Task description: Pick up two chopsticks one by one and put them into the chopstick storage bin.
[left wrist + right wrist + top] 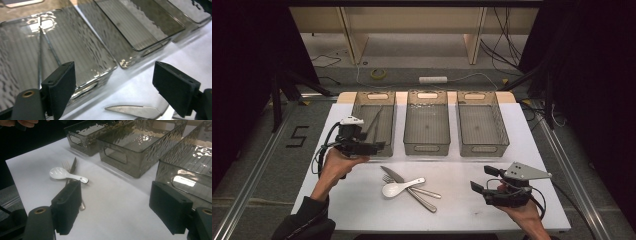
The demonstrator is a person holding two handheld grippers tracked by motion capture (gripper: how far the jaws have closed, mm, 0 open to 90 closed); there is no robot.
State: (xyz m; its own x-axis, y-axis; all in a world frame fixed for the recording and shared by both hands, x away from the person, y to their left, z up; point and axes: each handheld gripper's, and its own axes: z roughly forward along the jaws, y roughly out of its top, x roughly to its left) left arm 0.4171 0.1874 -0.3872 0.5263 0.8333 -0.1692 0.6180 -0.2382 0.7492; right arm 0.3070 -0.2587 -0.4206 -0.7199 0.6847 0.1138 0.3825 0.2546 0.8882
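Seen from the high view, three smoky clear bins stand in a row at the far side of the white worktop (362,210). The left bin (388,131) already has a slim piece of cutlery (374,125) lying lengthwise in it. The left tool (373,148) hovers at that bin's near wall, jaws apart and empty. Still to be sorted, by the look of it, is the small heap on the worktop: a knife (393,175), a fork (428,192) and a white spoon (396,188), crossed over one another. The heap lies between the hands, nearer the left one, below and to the right of the left tool. The knife and fork run slantwise, tips toward the left bin, handles toward the person. The right tool (479,178) rests farther off, near the worktop's right edge, jaws wide with nothing in them.

From the left gripper view, the two black jaws stand well apart. The left bin (110,71) sits ahead with the thin cutlery piece (39,60) on its floor, and the knife (132,110) shows just below the jaws, its toothed edge facing up in the picture.

From the right gripper view, the jaws gape, empty, and the spoon (61,174) lies across the fork (65,165) and knife (73,166), ahead and to the left, with the middle bin (140,167) beyond. The left hand looks better placed for the next pick, swinging back and down to the knife.
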